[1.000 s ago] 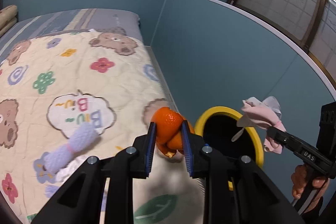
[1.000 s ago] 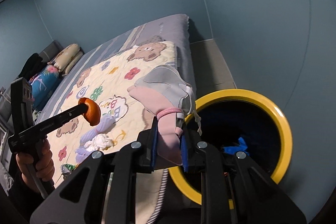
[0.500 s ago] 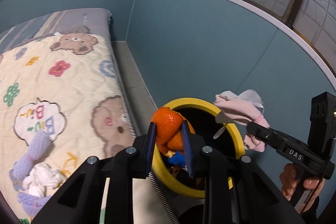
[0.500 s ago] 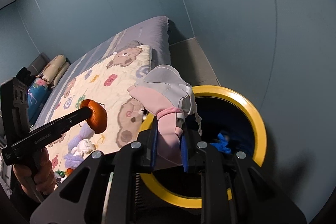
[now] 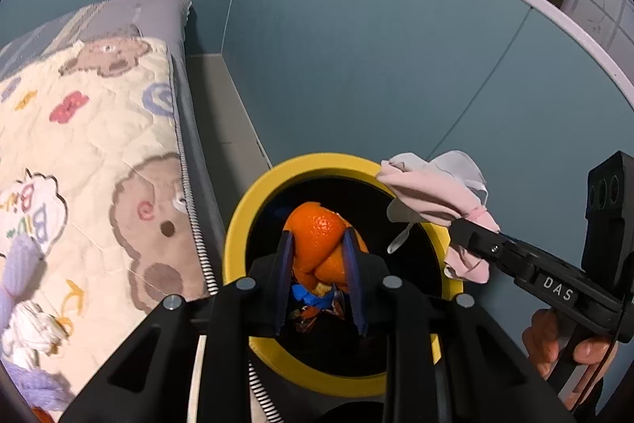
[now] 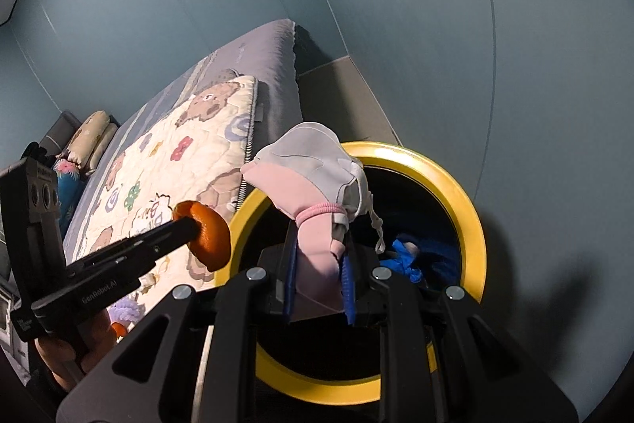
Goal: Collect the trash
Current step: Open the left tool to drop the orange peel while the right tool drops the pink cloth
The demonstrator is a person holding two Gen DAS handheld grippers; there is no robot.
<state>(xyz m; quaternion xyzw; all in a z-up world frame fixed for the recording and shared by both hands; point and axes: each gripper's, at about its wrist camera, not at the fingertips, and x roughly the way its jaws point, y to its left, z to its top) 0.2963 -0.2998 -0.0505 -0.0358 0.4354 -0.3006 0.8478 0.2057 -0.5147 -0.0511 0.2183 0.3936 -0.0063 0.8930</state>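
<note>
Peel [image 5: 317, 240] in my left hand-held gripper [image 5: 318, 264] now over bin [image 5: 237, 224]; right hand-held gripper [image 6: 319, 280] grips mask [image 6: 313, 165]; both ready to drop.

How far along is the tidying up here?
Some trash already lies inside the yellow bin, including blue scraps. In hand: the left tool holds orange peel over the opening, and the right tool holds a pink mask. Left: white and purple bundles on the bed.

One bin [image 5: 237, 224], one orange peel [image 5: 317, 232] and one pink mask [image 6: 313, 177]. Two grippers [image 5: 317, 276] [image 6: 319, 280]. One quilt [image 5: 99, 153], lower left.
</note>
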